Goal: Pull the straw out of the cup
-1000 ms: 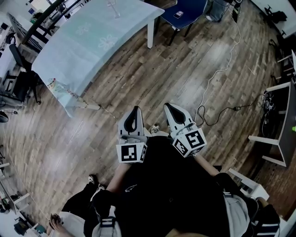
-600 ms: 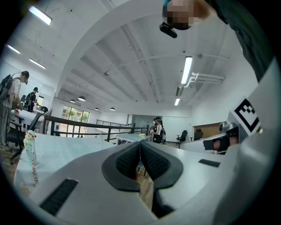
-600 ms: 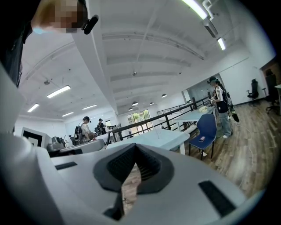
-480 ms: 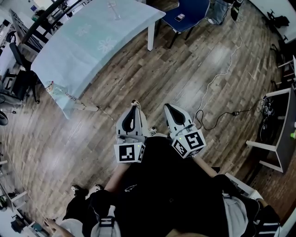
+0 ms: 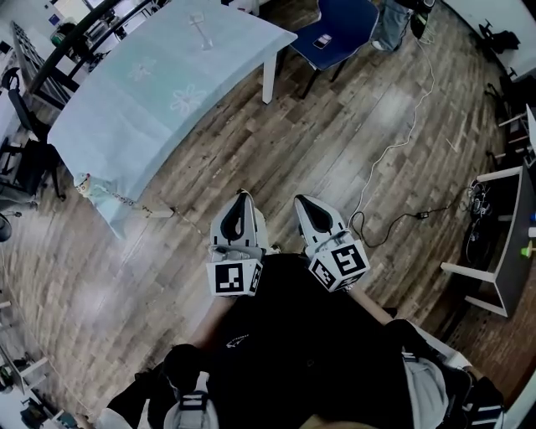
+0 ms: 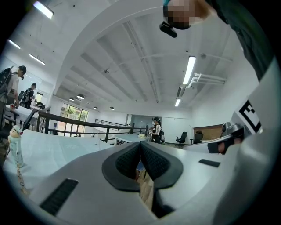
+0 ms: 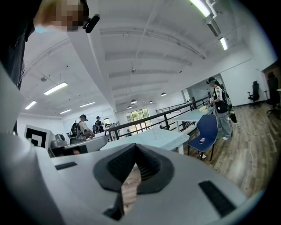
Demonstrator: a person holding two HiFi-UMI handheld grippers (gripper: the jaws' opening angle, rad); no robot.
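Head view has the desk [image 5: 159,92] a bit closer than a second ago, so it's only the walk-up. Left gripper [image 5: 244,198] and right gripper [image 5: 300,202] fingers are pressed together, holding nothing.

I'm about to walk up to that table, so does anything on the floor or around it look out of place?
A white cable trails loose across the wooden floor beside the table, a likely trip hazard. A phone lies on the blue chair seat. Nothing looks spilled or broken.
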